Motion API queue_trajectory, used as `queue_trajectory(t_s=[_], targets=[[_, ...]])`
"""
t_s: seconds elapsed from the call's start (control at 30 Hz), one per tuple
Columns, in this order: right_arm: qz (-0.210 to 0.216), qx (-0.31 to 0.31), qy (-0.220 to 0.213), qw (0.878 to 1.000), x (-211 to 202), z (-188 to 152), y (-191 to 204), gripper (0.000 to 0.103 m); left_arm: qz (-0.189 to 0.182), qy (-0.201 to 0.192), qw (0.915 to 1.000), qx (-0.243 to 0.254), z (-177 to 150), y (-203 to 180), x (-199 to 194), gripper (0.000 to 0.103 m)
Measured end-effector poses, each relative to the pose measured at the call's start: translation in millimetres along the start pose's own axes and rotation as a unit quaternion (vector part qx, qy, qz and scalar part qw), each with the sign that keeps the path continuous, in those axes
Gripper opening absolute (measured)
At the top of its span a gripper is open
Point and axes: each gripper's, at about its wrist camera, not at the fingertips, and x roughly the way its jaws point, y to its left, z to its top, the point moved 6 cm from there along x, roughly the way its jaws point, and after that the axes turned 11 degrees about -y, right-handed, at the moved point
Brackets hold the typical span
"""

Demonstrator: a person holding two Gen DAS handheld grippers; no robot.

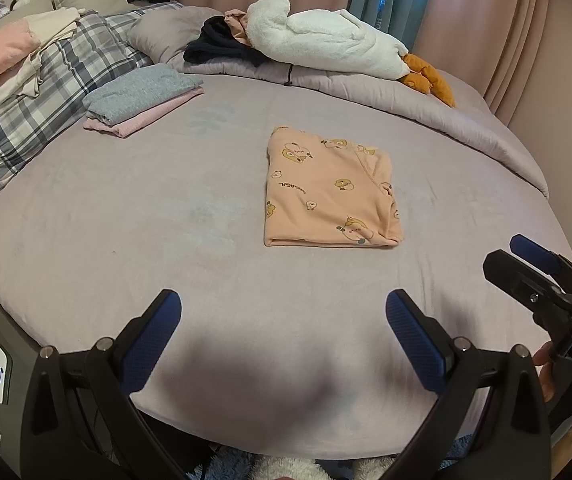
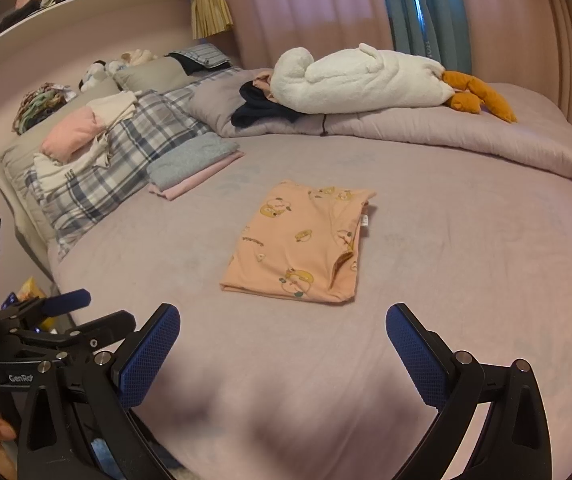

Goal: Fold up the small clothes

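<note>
Lying flat in the middle of the bed, the peach garment is already folded into a neat rectangle. The left gripper and the right gripper both hang released above the near edge of the bed, each with jaws spread wide, holding nothing, well apart from the cloth. I judge that lifting it by one corner only could let the layers slide open, because the fabric looks soft and loose. On the garment, upside-down print seems to say "GAGA"; the right tool shows "DAS", the left one "GenRo".
</note>
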Motion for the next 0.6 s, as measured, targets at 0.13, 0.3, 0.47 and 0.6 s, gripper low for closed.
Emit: queue_trajectory(t_s=[0.13, 0.3, 0.47, 0.6], targets=[[0.000, -0.001, 0.001, 1.000, 0.1, -1.1, 0.7, 0.102, 0.000, 0.000, 1.0000, 0.001, -0.2, -1.6, 0.5, 0.102], [0.000, 0.000, 0.001, 1.000, 0.3, -1.6, 0.5, 0.102, -0.001, -0.001, 1.0000, 0.002, 0.1, -3.9, 0.5, 0.102], [-0.002, 0.001, 0.002, 1.000, 1.5, -2.8, 0.0, 0.102, 0.000, 0.001, 1.0000, 0.002, 0.2, -5.3, 1.3, 0.102], [-0.002, 0.000, 0.002, 1.000, 1.6, -3.0, -0.3, 0.102, 0.000, 0.001, 1.0000, 0.002, 0.6, -6.2, 1.2, 0.102]])
